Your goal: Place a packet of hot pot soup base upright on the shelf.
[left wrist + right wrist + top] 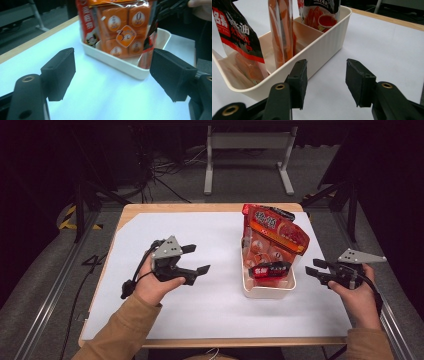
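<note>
A cream plastic bin (267,292) (125,65) (329,42) stands right of the table's middle, holding three upright snack packets. The big orange-red bag (276,234) (120,27) leans toward the back, and a small dark-labelled pack (269,269) (235,35) stands at the bin's near end. A thin orange pack (280,30) stands in the middle and a red pack (320,15) at the far end. My left gripper (197,259) (112,72) hovers open left of the bin, empty. My right gripper (312,267) (325,82) is open beside the bin's right wall, empty.
A white sheet (200,310) covers the wooden table (150,208). A grey metal stand (247,155) and loose cables (165,175) lie on the floor beyond the table's far edge. Dark tripod legs (82,210) flank the table.
</note>
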Demonstrator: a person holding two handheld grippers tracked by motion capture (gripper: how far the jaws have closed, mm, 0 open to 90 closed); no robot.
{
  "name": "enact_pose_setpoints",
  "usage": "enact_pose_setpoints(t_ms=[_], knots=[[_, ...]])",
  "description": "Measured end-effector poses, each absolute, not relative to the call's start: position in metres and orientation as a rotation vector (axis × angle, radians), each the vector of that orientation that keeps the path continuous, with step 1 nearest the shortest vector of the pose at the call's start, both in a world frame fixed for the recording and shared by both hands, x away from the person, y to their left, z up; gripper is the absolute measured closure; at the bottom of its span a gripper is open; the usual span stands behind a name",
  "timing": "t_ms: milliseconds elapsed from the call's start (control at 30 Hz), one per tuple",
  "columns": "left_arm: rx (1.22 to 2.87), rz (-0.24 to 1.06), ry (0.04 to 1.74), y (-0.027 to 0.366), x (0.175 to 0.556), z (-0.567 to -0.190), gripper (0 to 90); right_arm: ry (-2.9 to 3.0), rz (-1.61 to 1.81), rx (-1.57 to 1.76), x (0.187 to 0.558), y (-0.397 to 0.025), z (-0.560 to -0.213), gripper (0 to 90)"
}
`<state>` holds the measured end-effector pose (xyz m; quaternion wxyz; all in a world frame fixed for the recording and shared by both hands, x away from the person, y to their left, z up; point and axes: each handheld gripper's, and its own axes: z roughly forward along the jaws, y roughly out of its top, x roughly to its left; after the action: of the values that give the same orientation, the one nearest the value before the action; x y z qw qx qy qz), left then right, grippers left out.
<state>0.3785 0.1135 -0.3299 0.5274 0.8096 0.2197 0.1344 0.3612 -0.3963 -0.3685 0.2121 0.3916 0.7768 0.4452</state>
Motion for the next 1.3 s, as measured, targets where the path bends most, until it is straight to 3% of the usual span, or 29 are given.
enact_pose_setpoints(t_ms=[767,1300], knots=[[1.945,0.358,0.623,0.17,0.373,-0.347,8.6,2.164,1.246,1.04,0.359,-0.389,-0.365,41.6],[1.902,0.369,0.719,0.2,0.377,-0.386,3.3,2.127,1.257,1.043,0.361,-0.393,-0.371,38.2]])
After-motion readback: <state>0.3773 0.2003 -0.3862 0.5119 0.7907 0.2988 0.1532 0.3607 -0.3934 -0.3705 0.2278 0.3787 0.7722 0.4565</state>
